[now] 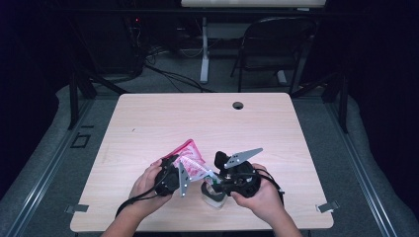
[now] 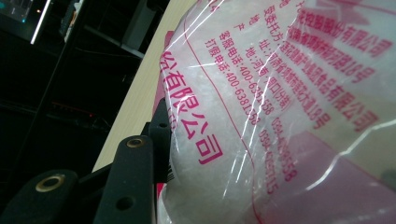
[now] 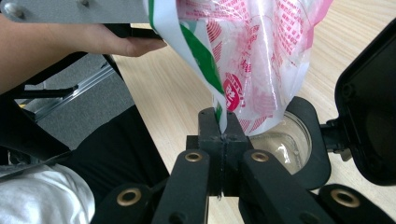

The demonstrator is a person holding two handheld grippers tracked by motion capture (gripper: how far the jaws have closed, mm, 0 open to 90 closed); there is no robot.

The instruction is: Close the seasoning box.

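A clear plastic bag with pink print, holding white granules, hangs tilted between both hands above the table's front. My left gripper is shut on the bag's body; one black finger presses its side. My right gripper is shut on a green-and-white strip at the bag's lower edge, and in the high view it sits just right of the bag. The bag's lower end hangs into a clear round container with a black rim, whose hinged black lid stands open.
The container rests near the front edge of the wooden table. A cable hole lies at the table's far side. A black chair stands behind it. The person's left hand is close behind the bag.
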